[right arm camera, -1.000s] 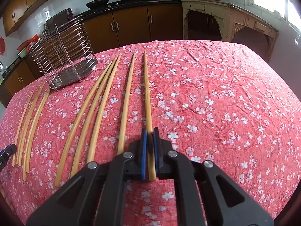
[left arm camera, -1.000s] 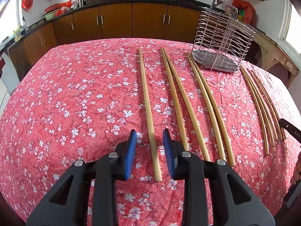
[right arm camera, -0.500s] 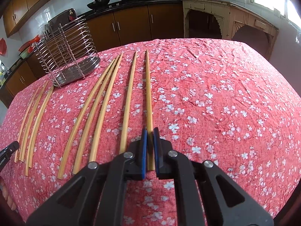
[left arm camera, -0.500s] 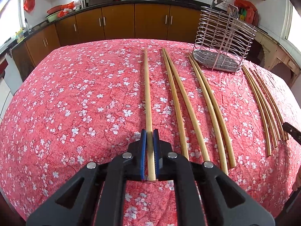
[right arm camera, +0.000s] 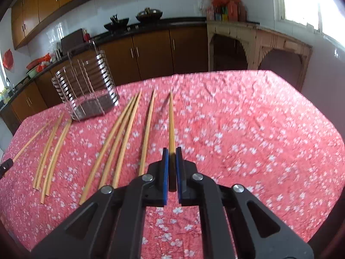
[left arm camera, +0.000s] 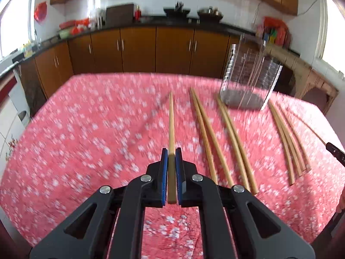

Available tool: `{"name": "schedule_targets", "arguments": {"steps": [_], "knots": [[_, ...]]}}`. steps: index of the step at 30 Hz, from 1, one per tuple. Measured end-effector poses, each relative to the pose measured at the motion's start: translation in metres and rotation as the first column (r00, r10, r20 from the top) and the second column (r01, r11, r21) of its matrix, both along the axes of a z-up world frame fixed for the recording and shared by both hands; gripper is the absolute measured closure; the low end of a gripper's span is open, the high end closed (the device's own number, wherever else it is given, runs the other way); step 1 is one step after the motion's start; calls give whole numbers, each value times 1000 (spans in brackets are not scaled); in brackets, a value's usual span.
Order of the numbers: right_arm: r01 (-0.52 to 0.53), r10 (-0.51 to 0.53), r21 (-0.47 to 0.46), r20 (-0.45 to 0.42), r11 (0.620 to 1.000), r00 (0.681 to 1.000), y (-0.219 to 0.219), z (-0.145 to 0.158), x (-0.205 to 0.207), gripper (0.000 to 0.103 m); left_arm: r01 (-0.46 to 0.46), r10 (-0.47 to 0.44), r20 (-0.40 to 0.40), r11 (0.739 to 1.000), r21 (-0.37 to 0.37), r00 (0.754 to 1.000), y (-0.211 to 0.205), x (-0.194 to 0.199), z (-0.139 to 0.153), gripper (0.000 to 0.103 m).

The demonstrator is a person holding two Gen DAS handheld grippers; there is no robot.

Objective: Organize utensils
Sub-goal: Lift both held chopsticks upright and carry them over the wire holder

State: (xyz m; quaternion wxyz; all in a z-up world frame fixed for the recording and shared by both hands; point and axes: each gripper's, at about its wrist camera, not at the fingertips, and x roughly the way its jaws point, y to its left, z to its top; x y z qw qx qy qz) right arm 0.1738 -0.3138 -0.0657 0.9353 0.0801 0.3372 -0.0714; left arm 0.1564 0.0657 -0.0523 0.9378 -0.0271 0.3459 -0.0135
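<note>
My left gripper [left arm camera: 171, 151] is shut on a long bamboo chopstick [left arm camera: 171, 120], which is lifted off the red floral tablecloth [left arm camera: 86, 133] and points away from me. My right gripper [right arm camera: 171, 150] is shut on another chopstick [right arm camera: 171, 120], also raised above the cloth. Several more chopsticks [left arm camera: 228, 133] lie in rows on the table, also in the right wrist view [right arm camera: 120, 138]. A wire utensil holder [left arm camera: 248, 79] stands at the far side, left of centre in the right wrist view [right arm camera: 86, 88].
Brown kitchen cabinets [left arm camera: 138, 49] and a dark counter with woks run behind the table. A carved wooden side table [right arm camera: 258, 47] stands at the right. The tip of the other gripper shows at each frame's edge [left arm camera: 336, 154].
The left gripper closed on its chopstick and raised it. Both grippers have lifted their chopsticks off the cloth and tilted up, so more of the kitchen shows.
</note>
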Motion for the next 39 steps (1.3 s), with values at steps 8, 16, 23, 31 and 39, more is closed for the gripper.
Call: {"name": "schedule_targets", "arguments": {"steps": [8,16,23,31,39], "knots": [[-3,5,-12,143,1000,990,-5,44,-10,95,-19,26,175,999,-44,984,20,-11,52,96],[-12,11,2,273,1000,962,-11,82,-9,95,-29,42,235,998,-60,971,23,-1,83,96],[15,-18,11,333,1000,943,-18,106,3,95,-36,53,257,997,-74,965,24,12,101,96],[16,-10,-15,347,1000,938,-16,118,11,95,-37,52,286,998,-57,957,25,16,114,96],[3,10,-36,363,999,932,-13,136,26,95,-59,62,301,998,-21,952,19,29,128,96]]}}
